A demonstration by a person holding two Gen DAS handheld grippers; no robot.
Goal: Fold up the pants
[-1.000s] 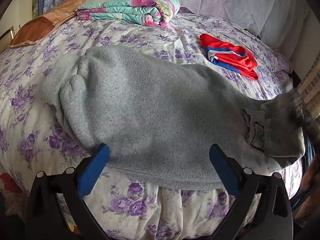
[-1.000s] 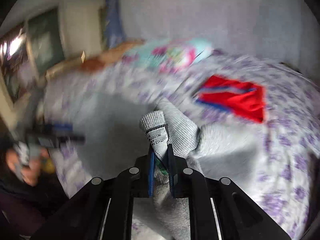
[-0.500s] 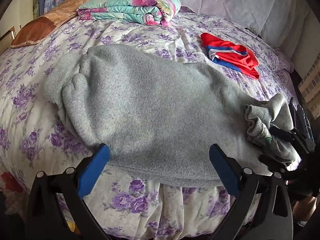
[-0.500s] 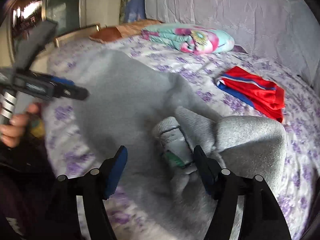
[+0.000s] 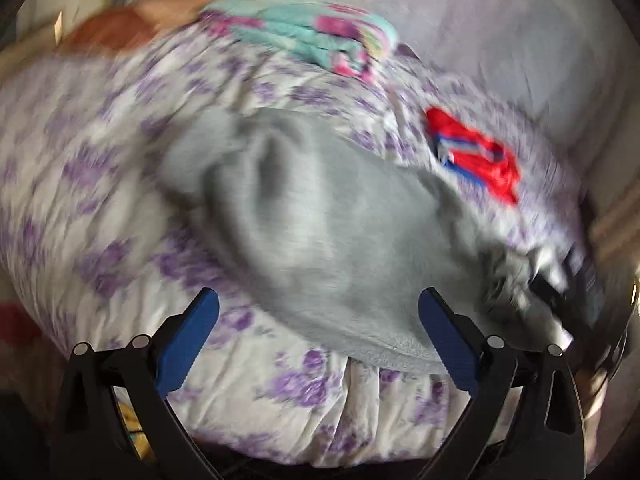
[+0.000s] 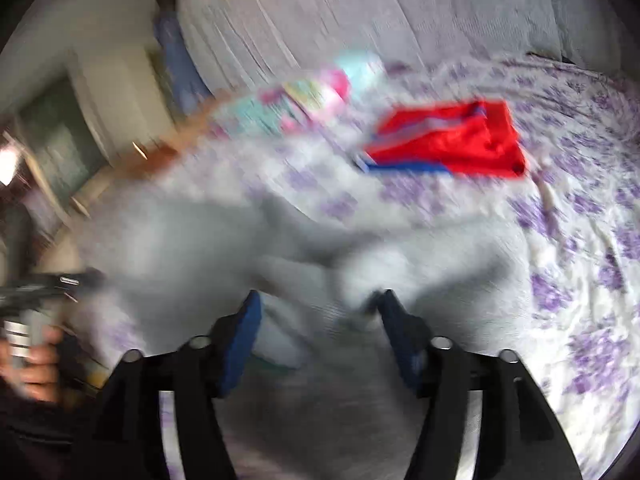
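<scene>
The grey fleece pants (image 5: 320, 216) lie spread across the flowered bed, both views blurred by motion. My left gripper (image 5: 318, 320) is open and empty, above the pants' near edge by the bed's front. The bunched waistband end (image 5: 516, 276) lies at the right, with the right gripper (image 5: 560, 292) beside it. In the right wrist view the right gripper (image 6: 318, 308) is open, its jaws on either side of bunched grey pants fabric (image 6: 304, 280). The left gripper (image 6: 44, 284) shows at the far left.
A folded red and blue garment (image 5: 476, 156) (image 6: 452, 140) lies on the bed behind the pants. A folded teal and pink blanket (image 5: 308, 40) and an orange pillow (image 5: 136, 20) sit at the head. The flowered bedspread (image 5: 280, 392) drops off at the front edge.
The right gripper let go of the waistband a second ago and has stayed open, moving in over the bunched fabric. The left gripper has swung left and back; both views are now blurred.
</scene>
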